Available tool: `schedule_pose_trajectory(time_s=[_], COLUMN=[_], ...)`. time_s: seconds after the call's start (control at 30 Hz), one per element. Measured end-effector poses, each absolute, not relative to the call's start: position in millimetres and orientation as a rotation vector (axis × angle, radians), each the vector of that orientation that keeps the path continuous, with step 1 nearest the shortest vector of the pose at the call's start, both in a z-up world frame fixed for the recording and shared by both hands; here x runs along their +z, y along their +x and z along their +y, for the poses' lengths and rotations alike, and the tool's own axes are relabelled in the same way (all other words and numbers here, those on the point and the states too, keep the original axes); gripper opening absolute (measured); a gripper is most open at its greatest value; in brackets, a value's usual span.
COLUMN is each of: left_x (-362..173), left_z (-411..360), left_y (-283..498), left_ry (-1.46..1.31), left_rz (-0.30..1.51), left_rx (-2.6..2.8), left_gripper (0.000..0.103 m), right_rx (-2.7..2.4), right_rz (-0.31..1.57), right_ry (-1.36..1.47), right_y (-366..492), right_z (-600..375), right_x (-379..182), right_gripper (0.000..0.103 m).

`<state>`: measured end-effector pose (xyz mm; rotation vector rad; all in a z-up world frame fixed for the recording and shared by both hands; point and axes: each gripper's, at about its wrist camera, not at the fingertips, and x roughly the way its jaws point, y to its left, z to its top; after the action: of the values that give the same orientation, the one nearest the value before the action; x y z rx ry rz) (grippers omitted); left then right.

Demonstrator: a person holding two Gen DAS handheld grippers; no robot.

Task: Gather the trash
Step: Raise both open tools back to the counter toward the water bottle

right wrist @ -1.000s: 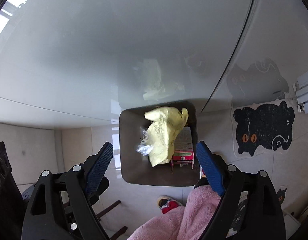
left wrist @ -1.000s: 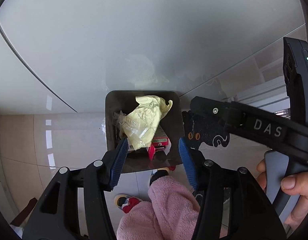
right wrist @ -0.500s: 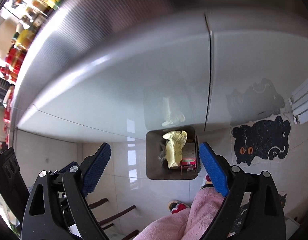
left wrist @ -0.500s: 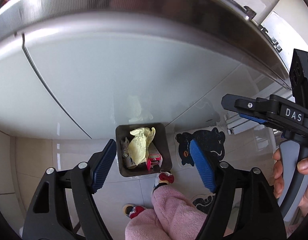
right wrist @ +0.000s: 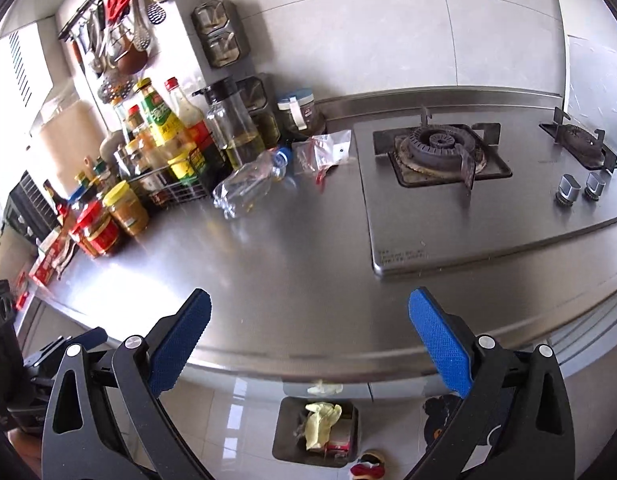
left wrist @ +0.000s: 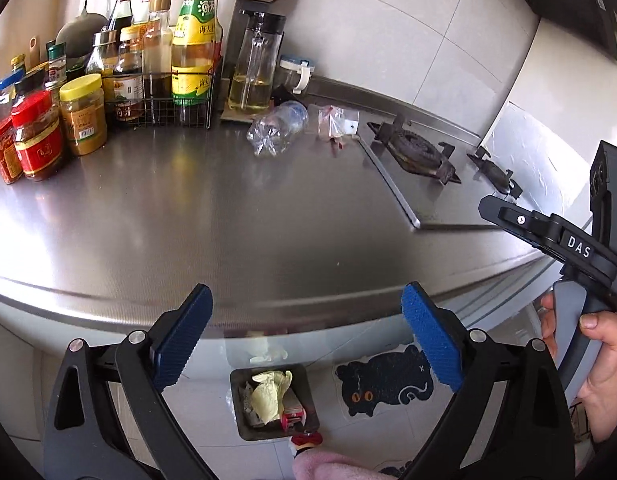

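Fingers (left wrist: 182, 340) of the left gripper (left wrist: 304, 340) spread wide, gripping nothing; the right gripper (right wrist: 308, 344) gapes equally empty; a crushed plastic bottle (left wrist: 277, 127) and clear bag (left wrist: 335, 119) lie side by side far back on the steel tabletop (left wrist: 228, 216); the floor bin (left wrist: 273, 406) holds yellow paper (left wrist: 270, 394).

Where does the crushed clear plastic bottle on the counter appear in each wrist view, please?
Left wrist view: the crushed plastic bottle lies on its side upper centre, just left of the clear plastic bag.
Right wrist view: the bottle lies left of centre, in front of the oil jar.
Shared landmark: the gas burner, to the right of the bottle in both.
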<state>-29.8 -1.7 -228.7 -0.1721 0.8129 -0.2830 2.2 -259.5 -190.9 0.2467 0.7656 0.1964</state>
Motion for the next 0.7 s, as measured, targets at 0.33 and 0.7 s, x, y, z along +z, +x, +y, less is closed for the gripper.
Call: schedule_pose_trajectory(time_s=[0.33, 0.7], left_x=[-206.7, -238.8], left_z=[-14.2, -12.6], left_y=[55.1, 172.7], left_ry=[-0.087, -0.106], left_rz=[0.742, 0.822], left_rx=[-0.205, -0.155], left_gripper=[0.095, 0.095], right_rx=[0.240, 0.252], right_rz=[0.771, 0.841], right_ry=[0.113, 0.063], right_y=[107.9, 243.1], right_z=[-242.8, -236.3], right_x=[-187.9, -214.5], right_gripper=[0.100, 0.100])
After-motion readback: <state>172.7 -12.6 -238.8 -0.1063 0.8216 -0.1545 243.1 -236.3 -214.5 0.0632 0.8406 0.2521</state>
